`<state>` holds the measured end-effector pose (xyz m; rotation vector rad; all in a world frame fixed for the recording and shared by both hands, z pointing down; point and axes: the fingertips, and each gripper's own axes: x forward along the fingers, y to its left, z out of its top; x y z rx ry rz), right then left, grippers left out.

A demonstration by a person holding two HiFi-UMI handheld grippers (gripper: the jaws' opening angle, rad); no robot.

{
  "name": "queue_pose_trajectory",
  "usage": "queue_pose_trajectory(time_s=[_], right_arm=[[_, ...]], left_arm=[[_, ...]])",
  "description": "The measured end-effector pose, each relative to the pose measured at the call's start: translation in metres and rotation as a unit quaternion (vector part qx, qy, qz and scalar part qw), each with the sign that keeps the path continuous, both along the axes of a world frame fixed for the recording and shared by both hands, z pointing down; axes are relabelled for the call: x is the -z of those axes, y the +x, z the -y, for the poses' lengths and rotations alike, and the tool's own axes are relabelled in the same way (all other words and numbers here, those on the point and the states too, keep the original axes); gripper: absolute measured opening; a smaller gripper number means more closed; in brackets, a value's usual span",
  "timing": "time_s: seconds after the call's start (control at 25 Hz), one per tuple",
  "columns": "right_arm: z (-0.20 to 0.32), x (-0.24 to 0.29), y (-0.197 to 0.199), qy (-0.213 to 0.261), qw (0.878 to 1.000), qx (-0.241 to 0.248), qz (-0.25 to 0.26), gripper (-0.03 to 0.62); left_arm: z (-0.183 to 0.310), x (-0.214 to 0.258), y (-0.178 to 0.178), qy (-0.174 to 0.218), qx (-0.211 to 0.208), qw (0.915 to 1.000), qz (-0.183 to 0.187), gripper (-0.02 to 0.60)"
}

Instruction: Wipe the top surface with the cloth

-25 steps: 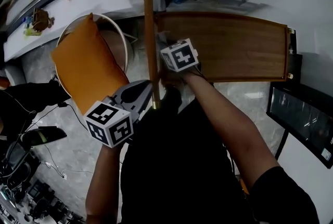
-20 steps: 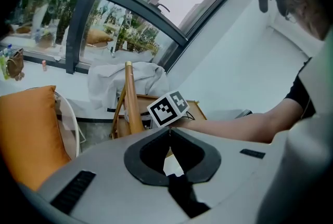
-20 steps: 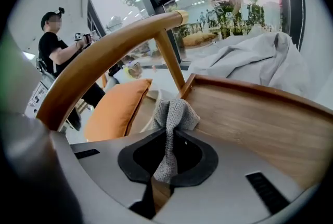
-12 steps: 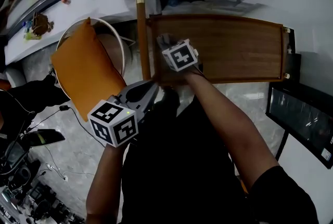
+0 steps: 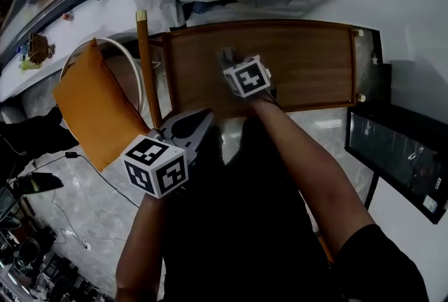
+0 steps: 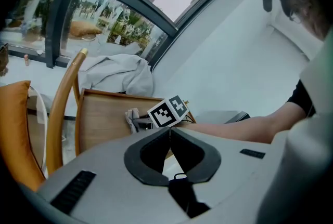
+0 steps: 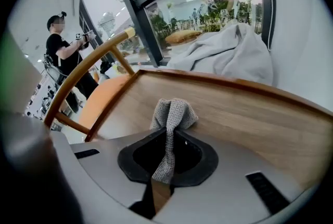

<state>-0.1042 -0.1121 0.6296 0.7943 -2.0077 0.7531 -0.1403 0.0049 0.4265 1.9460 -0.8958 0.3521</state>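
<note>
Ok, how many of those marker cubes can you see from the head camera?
2. One cube on the left tool, beside the orange cushion; the other cube on the right tool, over the wooden top, shut on the cloth. None seems hidden.

Here's the rectangular brown wooden table top with its raised rim, grain running lengthwise. On it lies a grey knitted cloth, bunched and upright at one end, its lower folds touching the wood towards the left end.
</note>
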Motion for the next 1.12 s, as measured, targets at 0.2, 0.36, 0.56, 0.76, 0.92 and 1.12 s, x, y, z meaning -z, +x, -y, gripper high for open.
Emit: queue_pose_trajectory(time_s=[0.2,0.36,0.56,0.76,0.92,1.12], right_arm=[[0.012,0.004,0.06,0.004,1.0,-0.014,0.0,0.043],[0.02,0.006,0.108,0.007,1.0,-0.027,0.0,0.043],[0.025,0.009,0.172,0.006,0.999,-0.049,-0.008,0.043],[0.025,0.008,0.233,0.008,0.997,-0.073,-0.021,0.043],[0.032,0.009,0.273,0.014,0.995,-0.097,-0.03,0.043],[0.038,0.011,0.311,0.011,0.991,-0.128,-0.045,0.043]], left_arm=[[0.015,-0.002,0.052,-0.001,-0.014,0.9999,-0.006,0.018],[0.027,-0.006,0.092,-0.001,-0.026,0.9996,-0.011,0.018],[0.039,-0.007,0.136,0.004,-0.037,0.9992,-0.015,0.018],[0.043,-0.005,0.165,0.007,-0.047,0.9988,-0.015,0.018],[0.043,-0.006,0.178,0.003,-0.054,0.9985,-0.012,0.018],[0.044,-0.006,0.185,0.002,-0.059,0.9983,-0.005,0.017]])
